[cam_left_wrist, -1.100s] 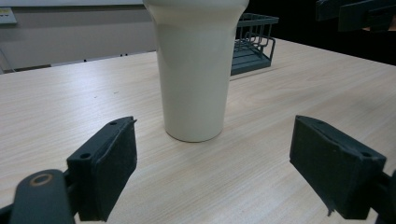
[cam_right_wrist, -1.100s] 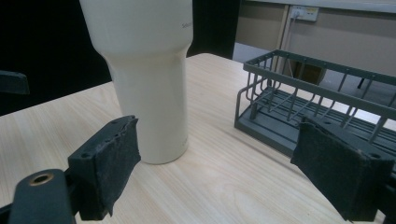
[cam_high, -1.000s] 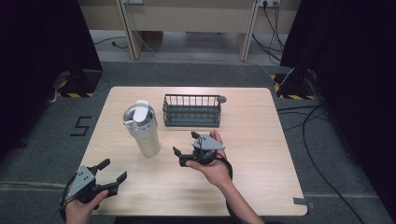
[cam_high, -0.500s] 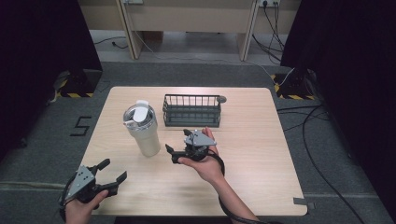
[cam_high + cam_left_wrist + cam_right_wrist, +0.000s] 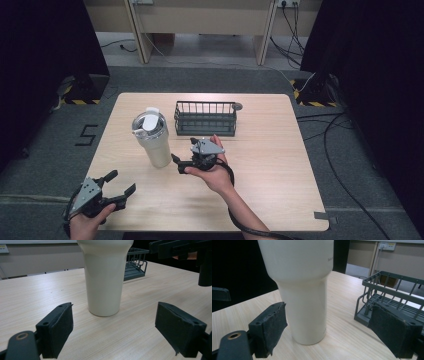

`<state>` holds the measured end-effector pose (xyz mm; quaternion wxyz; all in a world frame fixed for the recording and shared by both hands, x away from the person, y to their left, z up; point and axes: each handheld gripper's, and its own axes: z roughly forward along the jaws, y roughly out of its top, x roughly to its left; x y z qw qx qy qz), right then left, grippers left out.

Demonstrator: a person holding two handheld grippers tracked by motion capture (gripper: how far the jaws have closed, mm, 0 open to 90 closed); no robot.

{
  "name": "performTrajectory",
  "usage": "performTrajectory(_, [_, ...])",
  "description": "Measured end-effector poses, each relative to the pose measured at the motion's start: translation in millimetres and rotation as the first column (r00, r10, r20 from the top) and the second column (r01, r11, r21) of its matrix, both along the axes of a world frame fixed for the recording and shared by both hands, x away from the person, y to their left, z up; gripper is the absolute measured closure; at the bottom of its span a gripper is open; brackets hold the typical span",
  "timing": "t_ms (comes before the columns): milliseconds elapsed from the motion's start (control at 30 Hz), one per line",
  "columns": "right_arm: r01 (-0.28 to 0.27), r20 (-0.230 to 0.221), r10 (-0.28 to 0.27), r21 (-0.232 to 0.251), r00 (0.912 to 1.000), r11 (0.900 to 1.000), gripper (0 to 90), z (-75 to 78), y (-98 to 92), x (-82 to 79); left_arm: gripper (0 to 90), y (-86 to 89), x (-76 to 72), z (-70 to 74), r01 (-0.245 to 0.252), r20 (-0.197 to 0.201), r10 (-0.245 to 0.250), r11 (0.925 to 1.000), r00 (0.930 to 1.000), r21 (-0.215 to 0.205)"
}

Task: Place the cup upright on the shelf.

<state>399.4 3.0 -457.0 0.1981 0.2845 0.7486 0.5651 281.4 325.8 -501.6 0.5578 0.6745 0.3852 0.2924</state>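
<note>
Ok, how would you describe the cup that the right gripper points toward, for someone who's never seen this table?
Start at the light wooden table; a dark wire basket sits on its far half. Just left of the basket, apart from it, stands the tumbler: tall, cream-coloured, narrower at the base, lidded, and solid-walled where the basket is low and open.

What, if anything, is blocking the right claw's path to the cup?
Nothing visible. The right claw is open and points at the cup across a short strip of bare table. The wire basket stands off to the side, clear of that line.
</note>
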Motion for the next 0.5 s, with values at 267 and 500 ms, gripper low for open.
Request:
performTrajectory(267, [-0.02, 0.0, 0.02, -0.002, 0.9998, 1.0, 14.4, -0.3, 13.4, 4.5, 14.3, 0.1, -0.1, 0.3, 0.002, 0.001, -0.002, 1.0, 1.0, 0.0])
performTrajectory(500, [-0.028, -0.008, 0.028, 0.006, 0.9996, 1.0, 14.2, -2.9, 24.0, 8.2, 14.3, 0.1, -0.2, 0.4, 0.003, 0.002, -0.003, 1.0, 1.0, -0.001])
